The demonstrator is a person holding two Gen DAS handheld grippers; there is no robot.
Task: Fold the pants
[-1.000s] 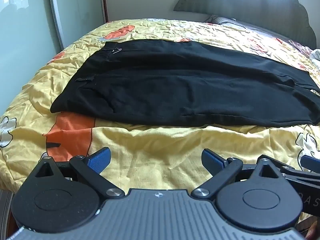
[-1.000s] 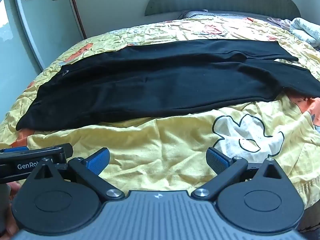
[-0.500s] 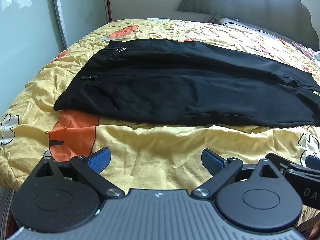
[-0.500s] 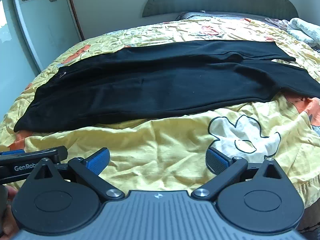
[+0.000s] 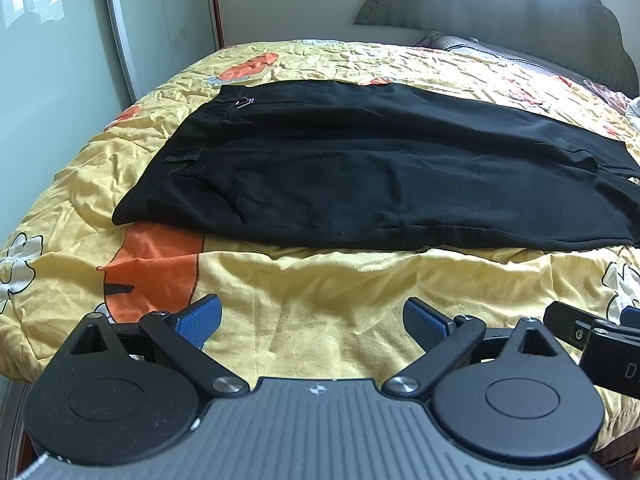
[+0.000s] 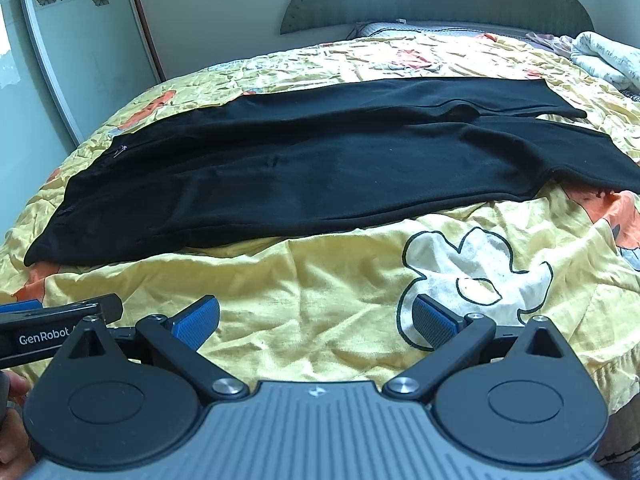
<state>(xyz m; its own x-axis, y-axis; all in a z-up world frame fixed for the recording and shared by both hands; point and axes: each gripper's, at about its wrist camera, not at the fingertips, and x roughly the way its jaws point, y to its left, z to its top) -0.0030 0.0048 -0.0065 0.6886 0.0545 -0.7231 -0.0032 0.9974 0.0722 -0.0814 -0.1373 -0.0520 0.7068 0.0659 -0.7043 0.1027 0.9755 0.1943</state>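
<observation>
Your two wrist views are lit by daylight, even and fairly bright. In the left wrist view a pale band of glare washes down the headboard (image 5: 520, 16) at top right, and the far bedspread (image 5: 440, 68) looks bleached. The black pants (image 5: 380, 172) read as near-solid dark; you get little fold detail. Fisheye bending curves the wardrobe door frame (image 6: 44, 60) and bows the bed's edges. Focus is sharp throughout; shadows are soft.

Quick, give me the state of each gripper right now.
Left gripper: open, holding nothing, short of the black pants.
Right gripper: open, holding nothing.
</observation>
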